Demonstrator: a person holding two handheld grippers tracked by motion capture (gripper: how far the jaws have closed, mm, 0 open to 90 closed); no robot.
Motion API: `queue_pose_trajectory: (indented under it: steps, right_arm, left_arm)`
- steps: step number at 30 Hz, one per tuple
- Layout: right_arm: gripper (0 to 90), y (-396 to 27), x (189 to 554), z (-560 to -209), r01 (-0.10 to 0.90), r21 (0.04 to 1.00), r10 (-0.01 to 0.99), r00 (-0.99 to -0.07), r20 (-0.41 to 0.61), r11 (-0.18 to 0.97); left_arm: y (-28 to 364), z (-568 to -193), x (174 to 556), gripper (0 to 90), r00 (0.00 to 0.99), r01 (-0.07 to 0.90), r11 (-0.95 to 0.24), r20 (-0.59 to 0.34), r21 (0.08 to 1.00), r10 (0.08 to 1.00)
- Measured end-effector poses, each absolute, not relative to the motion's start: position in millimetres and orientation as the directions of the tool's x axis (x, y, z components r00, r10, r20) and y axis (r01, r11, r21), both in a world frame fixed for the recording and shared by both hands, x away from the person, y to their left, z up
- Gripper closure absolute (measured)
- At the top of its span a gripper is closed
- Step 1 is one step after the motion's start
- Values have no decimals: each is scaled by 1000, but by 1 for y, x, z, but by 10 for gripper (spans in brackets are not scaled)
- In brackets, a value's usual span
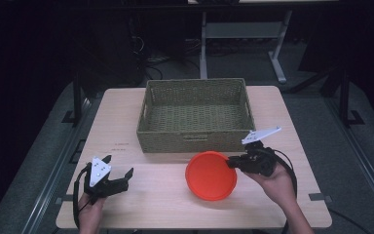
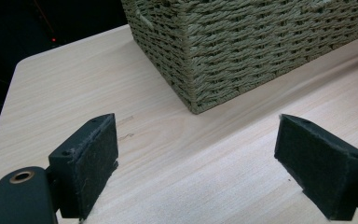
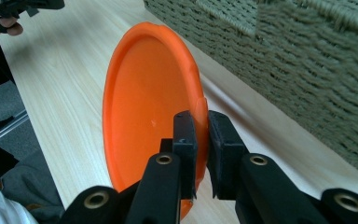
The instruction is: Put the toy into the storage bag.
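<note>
An orange plate (image 1: 210,175) hangs just above the table in front of the woven basket (image 1: 195,117). My right gripper (image 1: 232,162) is shut on the plate's right rim. In the right gripper view the plate (image 3: 144,102) stands on edge, its rim pinched between the two black jaws of the right gripper (image 3: 201,140). My left gripper (image 1: 120,171) rests near the table's front left corner with its jaws wide apart. In the left gripper view, the left gripper (image 2: 196,163) has only bare wood between its pads, and the basket's corner (image 2: 242,42) lies ahead.
The light wooden table (image 1: 126,126) has bare room to the left of the basket and along the front edge. Dark floor, table legs and cables lie beyond the far edge. The left hand with its gripper (image 3: 9,9) appears at the top left of the right gripper view.
</note>
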State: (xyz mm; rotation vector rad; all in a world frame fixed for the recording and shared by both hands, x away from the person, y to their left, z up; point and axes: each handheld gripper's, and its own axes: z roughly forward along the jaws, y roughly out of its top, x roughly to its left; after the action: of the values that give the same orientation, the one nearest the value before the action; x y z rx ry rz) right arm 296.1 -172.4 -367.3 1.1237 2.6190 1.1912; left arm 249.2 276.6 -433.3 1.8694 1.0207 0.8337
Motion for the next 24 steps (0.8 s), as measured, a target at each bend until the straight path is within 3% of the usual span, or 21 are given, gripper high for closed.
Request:
queue_pose_trajectory:
  steps: [24]
  right_arm:
    - [823,-169,322,-324,572,666,605,-764,222,479]
  left_arm:
    - [278,-433,249,128,445,336,-325,155,884,882]
